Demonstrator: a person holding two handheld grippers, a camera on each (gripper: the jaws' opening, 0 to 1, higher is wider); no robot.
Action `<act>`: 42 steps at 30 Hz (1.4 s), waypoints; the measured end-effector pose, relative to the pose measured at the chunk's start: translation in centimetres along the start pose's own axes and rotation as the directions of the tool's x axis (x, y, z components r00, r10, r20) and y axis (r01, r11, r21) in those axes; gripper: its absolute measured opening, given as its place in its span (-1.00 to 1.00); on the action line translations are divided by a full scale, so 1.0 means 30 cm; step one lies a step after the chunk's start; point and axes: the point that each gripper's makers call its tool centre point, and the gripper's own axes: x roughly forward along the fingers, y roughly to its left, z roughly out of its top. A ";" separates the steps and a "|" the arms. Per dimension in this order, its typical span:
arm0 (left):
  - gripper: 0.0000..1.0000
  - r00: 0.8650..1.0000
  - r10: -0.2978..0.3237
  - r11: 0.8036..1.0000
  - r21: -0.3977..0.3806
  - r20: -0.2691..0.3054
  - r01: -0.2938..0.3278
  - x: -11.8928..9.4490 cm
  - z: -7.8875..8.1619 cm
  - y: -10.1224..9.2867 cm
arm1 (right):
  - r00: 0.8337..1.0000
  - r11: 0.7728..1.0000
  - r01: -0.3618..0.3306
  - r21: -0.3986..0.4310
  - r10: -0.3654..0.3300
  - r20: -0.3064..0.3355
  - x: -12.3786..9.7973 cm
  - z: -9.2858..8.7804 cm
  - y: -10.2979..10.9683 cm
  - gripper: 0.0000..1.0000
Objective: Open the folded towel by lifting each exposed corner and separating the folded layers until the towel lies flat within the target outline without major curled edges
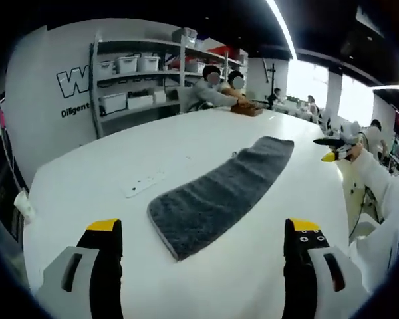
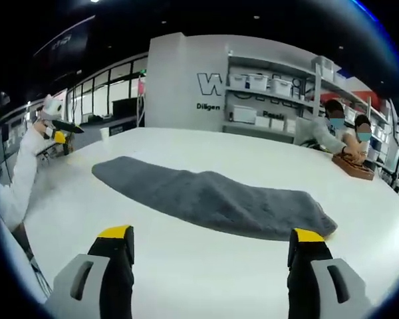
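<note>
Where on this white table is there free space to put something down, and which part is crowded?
The table is bare on both long sides of the grey towel: the wide stretch toward the shelves, and the near strip between the towel and the left gripper. A small flat strip lies left of the towel. The far edge is crowded, where people work at a brown tray.

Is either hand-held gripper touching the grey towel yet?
Apart. In the left gripper view, bare white table separates the left hand-held gripper from the grey towel; the right hand-held gripper hovers beside the towel's far end.
</note>
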 end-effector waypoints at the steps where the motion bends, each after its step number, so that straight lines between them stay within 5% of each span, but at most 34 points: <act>1: 0.99 1.000 0.000 1.000 0.005 -0.004 0.000 -0.005 -0.003 -0.007 | 1.000 1.000 -0.004 -0.002 0.004 0.000 0.002 0.002 0.005 0.94; 7: 0.99 0.997 0.000 0.996 0.087 -0.075 0.007 -0.027 -0.024 -0.049 | 1.000 1.000 -0.025 -0.013 0.025 -0.003 0.019 0.010 0.033 0.96; 15: 0.99 0.999 0.002 0.992 0.125 -0.035 0.002 -0.078 0.012 -0.088 | 0.995 0.994 -0.097 -0.056 0.096 -0.017 0.082 0.041 0.107 0.98; 22: 0.99 0.998 0.051 0.992 0.117 -0.022 -0.048 -0.118 0.011 -0.052 | 0.985 0.975 -0.173 -0.137 0.172 -0.021 0.176 0.112 0.191 0.98; 31: 0.99 0.996 0.080 0.989 0.123 -0.025 -0.077 -0.136 0.010 -0.037 | 0.949 0.917 -0.315 -0.245 0.302 -0.089 0.409 0.165 0.347 0.98; 35: 0.99 0.996 0.086 0.988 0.131 -0.023 -0.082 -0.145 0.009 -0.042 | 0.928 0.872 -0.370 -0.319 0.360 -0.092 0.528 0.192 0.442 0.97; 42: 0.99 0.997 0.078 0.988 0.138 -0.018 -0.075 -0.150 0.018 -0.046 | 0.884 0.828 -0.464 -0.315 0.456 -0.104 0.729 0.232 0.626 0.95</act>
